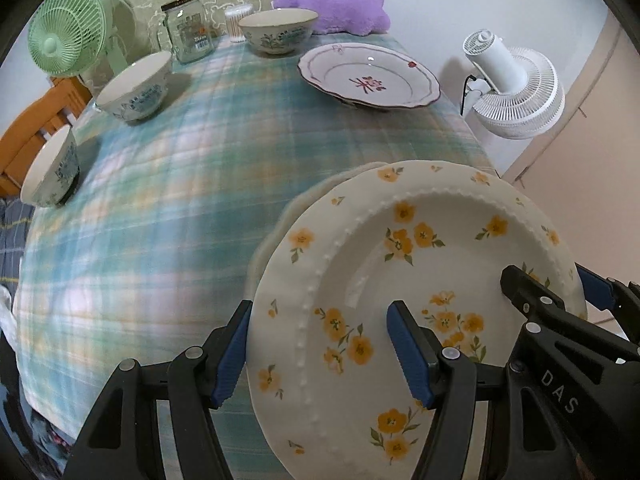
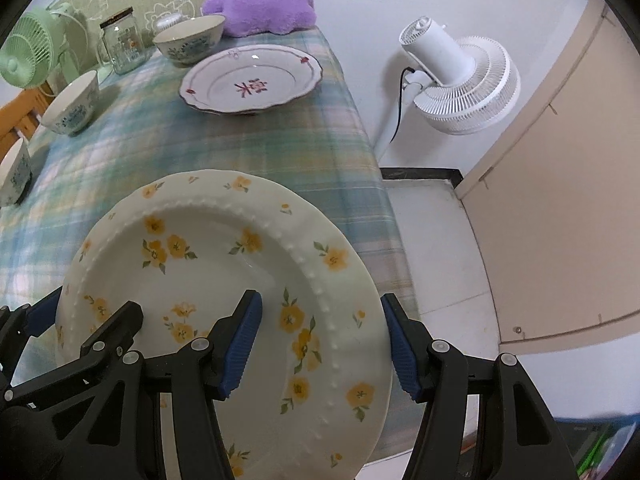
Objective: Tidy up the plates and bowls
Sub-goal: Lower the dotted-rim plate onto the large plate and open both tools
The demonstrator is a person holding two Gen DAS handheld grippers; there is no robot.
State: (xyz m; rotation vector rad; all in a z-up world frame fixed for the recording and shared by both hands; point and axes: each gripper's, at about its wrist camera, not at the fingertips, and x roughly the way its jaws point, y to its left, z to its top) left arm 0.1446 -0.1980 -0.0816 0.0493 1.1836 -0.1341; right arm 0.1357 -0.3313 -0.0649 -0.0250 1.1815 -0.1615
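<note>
Both wrist views look steeply down along their fingers, very close over the yellow-flowered plate [image 1: 420, 280] [image 2: 224, 280]. Each faces across the table [image 1: 160, 200] [image 2: 120, 148] toward the purple cushion [image 1: 332, 8] [image 2: 260, 8] behind it, sharing that stretch.

Both black tongs [image 1: 324, 352] [image 2: 322, 344] carry ribbed blue pads, silver screws; one reads "DAS".

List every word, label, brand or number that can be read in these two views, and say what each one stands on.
"DAS": white letters on the black body of the right gripper, seen in the left wrist view.
Red brush-style character in the middle of the red-trimmed plate: visible, but I cannot read it with confidence.
Printed label on the glass jar: too small and blurred to read.
Nothing else carries legible text.
</note>
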